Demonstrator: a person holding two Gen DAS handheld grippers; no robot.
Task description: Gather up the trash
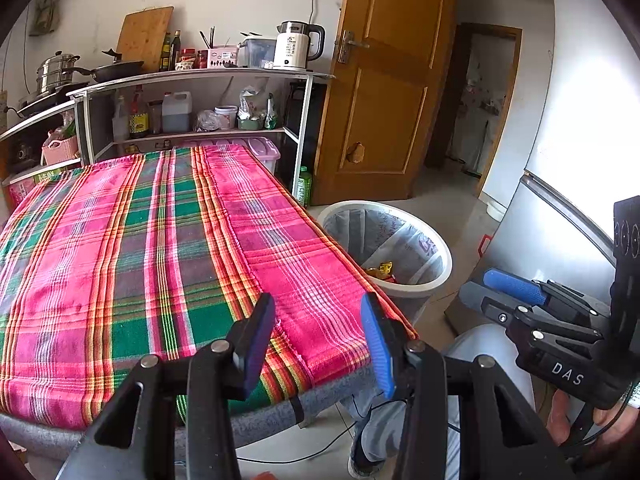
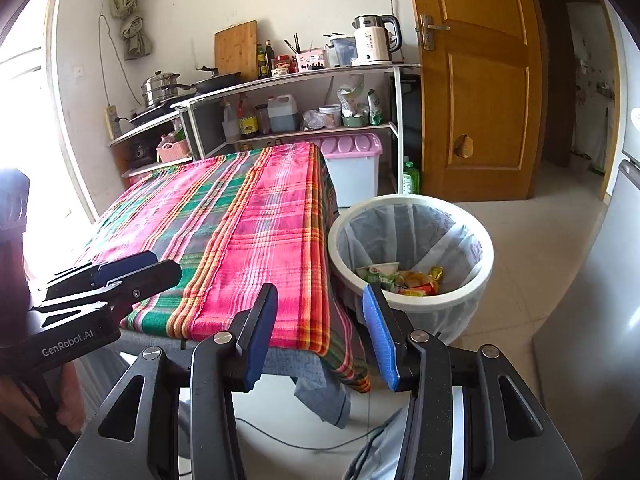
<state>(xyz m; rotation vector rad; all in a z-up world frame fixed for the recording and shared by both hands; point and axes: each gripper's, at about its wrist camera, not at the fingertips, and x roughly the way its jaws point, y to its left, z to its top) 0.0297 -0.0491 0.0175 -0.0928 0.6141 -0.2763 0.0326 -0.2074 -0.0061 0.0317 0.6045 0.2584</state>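
- Pink, green and orange plaid tablecloth (image 1: pixel 152 248) covers the whole table, with a grey cloth layer (image 1: pixel 256 420) peeking out under its near edge.
- Left gripper (image 1: pixel 318 340), black with blue pads, hangs over the near right corner of the table, jaws apart, nothing between them.
- Right gripper (image 2: pixel 320 332), same build, sits off the table's right near corner, pointing between the cloth edge and the bin. Jaws apart too, nothing held.
- In the left wrist view the right gripper shows from the side at the far right, and its fingers look spread there as well.
- White round plastic trash bin (image 2: pixel 476 280) with a clear liner bag stands on the tiled floor just beside the table's right edge.
- Trash is inside the bin: crumpled snack wrappers (image 2: pixel 416 280) in yellow, green and orange, lying at the bottom.
- Behind the table, a white metal shelf unit (image 1: pixel 304 120) holds bottles and jars, with a white electric kettle (image 1: pixel 296 46) on top.
- Brown wooden door (image 1: pixel 388 80) stands open past the bin.
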